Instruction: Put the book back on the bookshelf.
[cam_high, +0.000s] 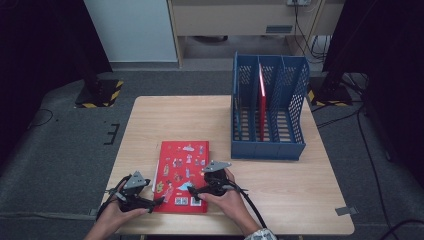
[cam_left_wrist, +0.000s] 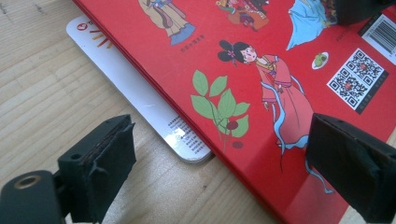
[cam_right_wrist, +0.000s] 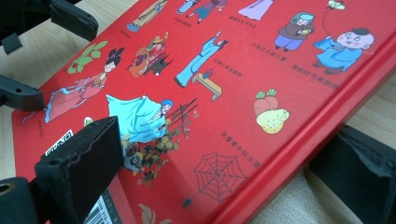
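The red book (cam_high: 183, 175) hides most of a white booklet (cam_left_wrist: 140, 100); left gripper (cam_high: 159, 201) gapes, right gripper (cam_high: 192, 192) straddles the book's edge, grip unclear.

Bright tabletop, dark surroundings, soft overall detail.
Even overhead light on the wooden table (cam_high: 280, 190); upper corners of the high view fall black. Glare sheens the red book (cam_right_wrist: 261, 84); the nearest black jaws in both gripper views blur.
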